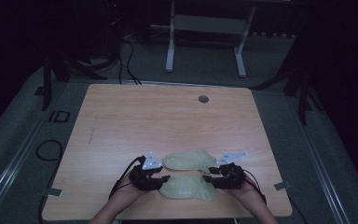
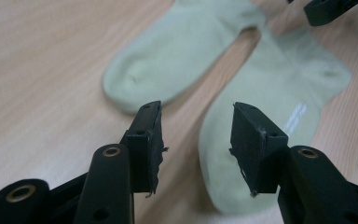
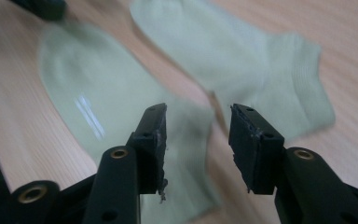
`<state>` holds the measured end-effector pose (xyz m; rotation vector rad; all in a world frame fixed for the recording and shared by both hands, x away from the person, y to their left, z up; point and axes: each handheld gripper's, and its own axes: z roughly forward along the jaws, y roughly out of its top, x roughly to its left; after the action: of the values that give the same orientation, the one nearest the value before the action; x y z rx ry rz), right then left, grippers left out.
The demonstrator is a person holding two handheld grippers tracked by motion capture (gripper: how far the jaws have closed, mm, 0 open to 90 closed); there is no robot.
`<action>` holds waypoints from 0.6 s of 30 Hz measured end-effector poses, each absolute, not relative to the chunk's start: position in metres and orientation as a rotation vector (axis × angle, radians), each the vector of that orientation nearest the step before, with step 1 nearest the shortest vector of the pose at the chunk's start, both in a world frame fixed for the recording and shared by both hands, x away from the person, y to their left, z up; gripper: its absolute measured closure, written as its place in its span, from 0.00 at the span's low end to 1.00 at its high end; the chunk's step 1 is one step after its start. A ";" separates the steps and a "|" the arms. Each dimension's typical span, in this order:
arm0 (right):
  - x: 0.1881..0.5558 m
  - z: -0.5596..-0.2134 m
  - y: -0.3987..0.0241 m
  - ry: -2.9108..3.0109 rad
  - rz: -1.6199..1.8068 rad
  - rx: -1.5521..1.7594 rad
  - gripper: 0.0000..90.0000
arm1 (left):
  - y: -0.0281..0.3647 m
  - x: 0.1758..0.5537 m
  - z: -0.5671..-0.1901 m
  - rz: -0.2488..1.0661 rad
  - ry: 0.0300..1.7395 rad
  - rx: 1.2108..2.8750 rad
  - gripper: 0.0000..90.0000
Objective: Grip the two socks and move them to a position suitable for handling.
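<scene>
Two pale green socks lie side by side near the front edge of the wooden table (image 1: pixel 168 116): a far sock (image 1: pixel 189 160) and a near sock (image 1: pixel 189 188) with a small printed mark. My left gripper (image 1: pixel 165 177) stands open at the toe end of the near sock. My right gripper (image 1: pixel 207 176) stands open at the cuff ends. In the left gripper view its jaws (image 2: pixel 196 140) hover apart over the near sock (image 2: pixel 270 93), beside the far sock (image 2: pixel 182 51). In the right gripper view the jaws (image 3: pixel 197 140) gape above the near sock (image 3: pixel 88 93) and the far sock (image 3: pixel 242 56). Nothing sits between either pair.
A round cable hole (image 1: pixel 203 99) sits near the table's far edge. Beyond the table stands a white desk frame (image 1: pixel 205 42) on grey floor, with black cables (image 1: pixel 126 60) trailing at the back left. The room around is dark.
</scene>
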<state>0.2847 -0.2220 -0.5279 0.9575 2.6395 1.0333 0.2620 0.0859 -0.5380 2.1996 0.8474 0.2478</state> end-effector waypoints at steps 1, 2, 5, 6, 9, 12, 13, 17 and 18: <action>0.281 -0.530 -0.222 2.638 1.017 0.963 0.63 | 0.087 0.260 -0.540 0.238 0.845 2.209 0.61; 0.278 -0.533 -0.223 2.639 0.999 0.960 0.64 | 0.088 0.259 -0.542 0.230 0.849 2.220 0.61; 0.271 -0.539 -0.224 2.639 0.948 0.959 0.66 | 0.091 0.256 -0.548 0.207 0.875 2.234 0.65; 0.269 -0.541 -0.225 2.639 0.934 0.954 0.66 | 0.091 0.255 -0.550 0.202 0.882 2.238 0.65; 0.267 -0.546 -0.224 2.636 0.881 0.933 0.71 | 0.091 0.254 -0.556 0.195 0.899 2.248 0.72; 0.266 -0.550 -0.224 2.649 0.862 0.931 0.76 | 0.091 0.254 -0.560 0.187 0.898 2.256 0.77; 0.265 -0.551 -0.225 2.647 0.874 0.936 0.80 | 0.089 0.254 -0.561 0.188 0.896 2.253 0.79; 0.265 -0.550 -0.223 2.663 0.866 0.917 0.92 | 0.085 0.252 -0.560 0.202 0.875 2.270 0.97; 0.265 -0.550 -0.223 2.663 0.866 0.917 0.92 | 0.083 0.251 -0.560 0.216 0.872 2.278 0.97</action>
<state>0.2645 -0.2228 -0.5501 0.9172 2.6631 0.8660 0.2513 0.0835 -0.5599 2.2778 0.8720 0.2164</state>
